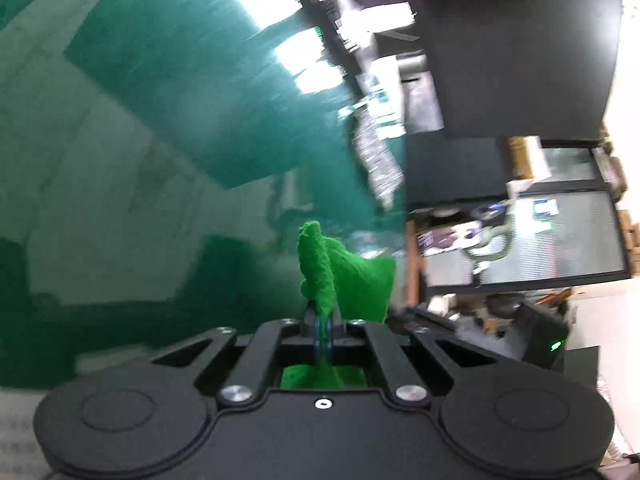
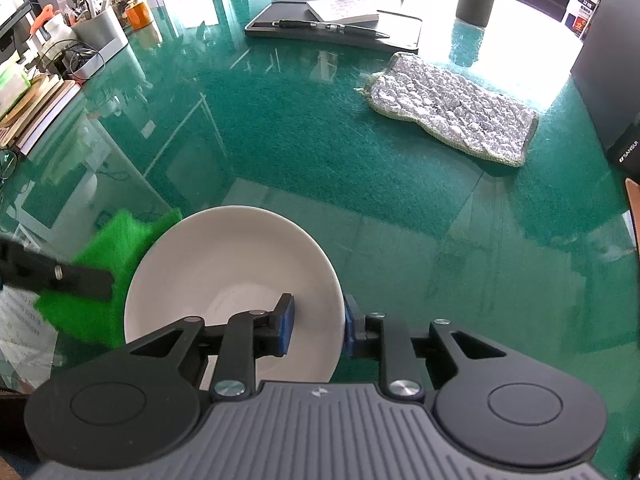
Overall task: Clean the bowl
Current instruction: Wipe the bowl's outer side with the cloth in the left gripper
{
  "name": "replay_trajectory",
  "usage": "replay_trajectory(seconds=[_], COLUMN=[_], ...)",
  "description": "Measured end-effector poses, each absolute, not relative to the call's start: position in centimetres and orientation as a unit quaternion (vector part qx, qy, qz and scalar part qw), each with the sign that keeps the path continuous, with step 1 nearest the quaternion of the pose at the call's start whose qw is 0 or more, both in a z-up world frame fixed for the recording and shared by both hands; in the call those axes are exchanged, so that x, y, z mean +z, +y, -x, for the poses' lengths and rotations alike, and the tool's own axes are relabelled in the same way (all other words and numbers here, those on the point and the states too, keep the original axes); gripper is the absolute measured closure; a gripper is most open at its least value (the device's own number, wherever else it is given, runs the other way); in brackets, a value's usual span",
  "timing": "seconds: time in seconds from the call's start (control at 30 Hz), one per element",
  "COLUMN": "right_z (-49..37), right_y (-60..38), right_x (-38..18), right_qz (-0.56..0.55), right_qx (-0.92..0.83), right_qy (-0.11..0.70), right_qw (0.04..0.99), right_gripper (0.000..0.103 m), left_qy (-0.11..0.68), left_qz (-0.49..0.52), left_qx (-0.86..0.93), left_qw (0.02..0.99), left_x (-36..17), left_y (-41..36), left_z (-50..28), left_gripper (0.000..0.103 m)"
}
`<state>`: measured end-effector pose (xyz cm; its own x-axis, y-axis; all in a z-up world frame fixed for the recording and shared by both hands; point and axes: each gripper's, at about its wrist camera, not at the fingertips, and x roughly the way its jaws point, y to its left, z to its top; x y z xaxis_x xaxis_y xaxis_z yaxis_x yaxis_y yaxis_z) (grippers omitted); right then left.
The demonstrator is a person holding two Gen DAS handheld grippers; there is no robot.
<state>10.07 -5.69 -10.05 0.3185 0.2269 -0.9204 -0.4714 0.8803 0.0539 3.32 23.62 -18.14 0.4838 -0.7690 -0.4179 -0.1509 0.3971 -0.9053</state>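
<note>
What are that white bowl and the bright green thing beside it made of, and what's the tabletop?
The white bowl looks like glazed ceramic or perhaps melamine: smooth, evenly white, faintly shiny. The green cloth seems a soft fuzzy fabric, maybe microfibre, with a nubby matte surface and folds. The table appears to be glass over green, since it mirrors windows and objects sharply.

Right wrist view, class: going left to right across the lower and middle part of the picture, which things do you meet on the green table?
Green cloth → white bowl → silver scouring pad.
</note>
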Motion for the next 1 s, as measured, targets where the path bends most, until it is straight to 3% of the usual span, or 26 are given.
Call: replay_trajectory(seconds=[0.1, 0.57, 1.0], right_z=[-10.1, -10.0, -9.8], right_y=[-5.7, -5.6, -5.4], right_x=[-10.1, -10.1, -9.9], right_qz=[0.114, 0.118, 0.120], right_qx=[0.217, 0.222, 0.229], right_qy=[0.542, 0.540, 0.541], right_qw=[0.804, 0.803, 0.800], right_gripper=[0.078, 0.078, 0.079], left_qy=[0.435, 0.505, 0.471], left_qz=[0.534, 0.469, 0.424], left_qx=[-0.251, -0.223, -0.232], left_qw=[0.680, 0.689, 0.738], left_x=[-17.7, -18.2, -16.6], left_y=[23.0, 21.8, 20.0], left_z=[-4.5, -2.7, -8.1], left_gripper=[0.099, 0.098, 0.100])
